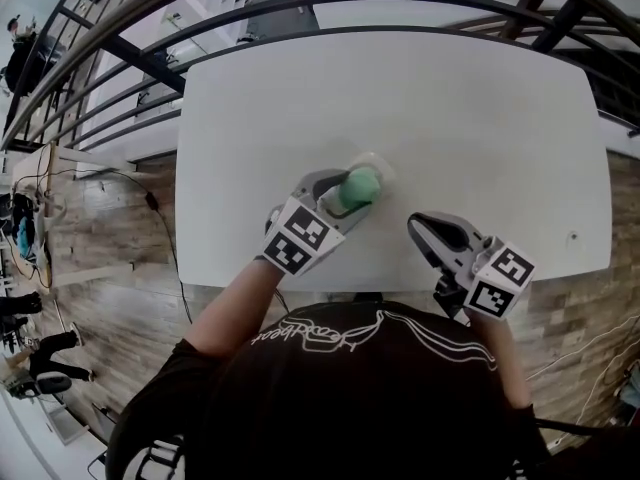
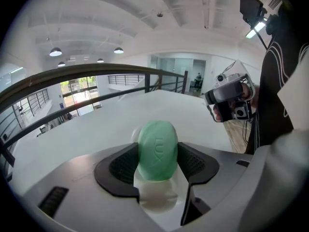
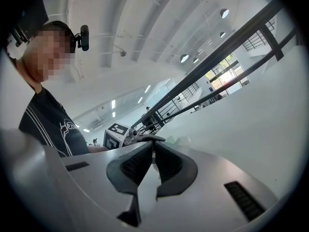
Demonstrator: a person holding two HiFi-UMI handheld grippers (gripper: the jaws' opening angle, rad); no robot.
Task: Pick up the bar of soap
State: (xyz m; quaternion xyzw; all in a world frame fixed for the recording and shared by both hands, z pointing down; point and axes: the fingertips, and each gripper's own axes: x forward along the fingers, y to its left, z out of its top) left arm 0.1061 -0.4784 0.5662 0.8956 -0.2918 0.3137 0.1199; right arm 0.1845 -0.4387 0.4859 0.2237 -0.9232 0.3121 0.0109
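A green oval bar of soap [image 1: 359, 189] [image 2: 157, 150] stands on end between the black pads of my left gripper [image 1: 352, 194] [image 2: 157, 164], which is shut on it. It is held just over a pale soap dish [image 1: 381, 167] [image 2: 155, 197] on the white table [image 1: 400, 118]. My right gripper [image 1: 428, 230] [image 3: 153, 157] hovers near the table's front edge, to the right of the soap, shut with nothing between its pads. In the right gripper view the left gripper [image 3: 140, 138] shows beyond the jaws.
A black metal railing [image 1: 120, 48] curves round the table's far and left sides, with a wooden floor [image 1: 100, 268] below. The right gripper [image 2: 228, 96] appears in the left gripper view at the right.
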